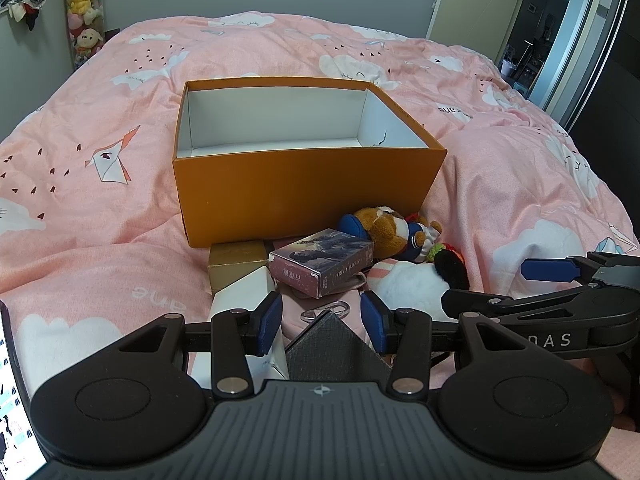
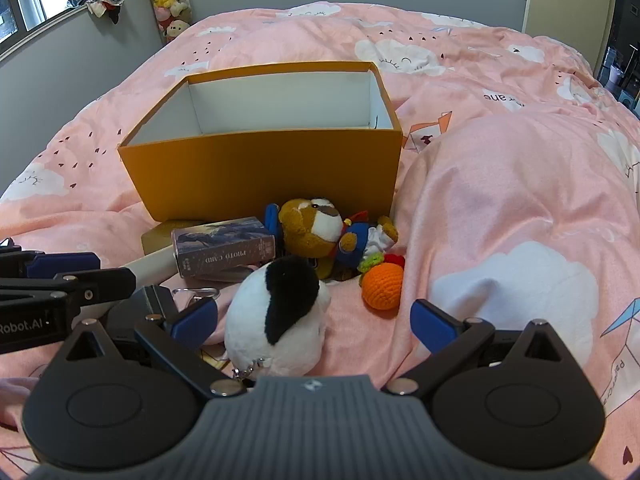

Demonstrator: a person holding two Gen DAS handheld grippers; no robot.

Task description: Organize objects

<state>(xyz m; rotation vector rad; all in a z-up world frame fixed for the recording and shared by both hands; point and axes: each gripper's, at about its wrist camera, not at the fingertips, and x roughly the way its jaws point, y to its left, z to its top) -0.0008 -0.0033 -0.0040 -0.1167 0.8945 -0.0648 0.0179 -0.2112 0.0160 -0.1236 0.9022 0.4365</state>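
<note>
While the orange box (image 1: 308,196) sits open on the pink duvet (image 1: 100,208) with nothing visible inside it, everything you need to sort lies heaped just in front of its near wall, so each item should need only a short lift over that wall. Your left gripper (image 1: 322,322) hangs low over the left part of the heap with its jaws apart and nothing between them; a grey wedge-shaped object (image 1: 336,344) and a metal clip (image 1: 334,312) lie right under the gap, which suggests that is your first pick on this side. Your right gripper (image 2: 314,322) is spread wide, straddling the back of the white-and-black plush (image 2: 280,320) without yet closing on it, so the width looks chosen to clear its round body. Beyond it, the photo card box (image 2: 224,250) rests partly on a gold box (image 2: 160,236), the brown bear plush (image 2: 316,232) leans close to the orange wall, and the orange crochet ball (image 2: 382,286) sits beside it. Expect the plush to compress, so squeeze low and centred.
</note>
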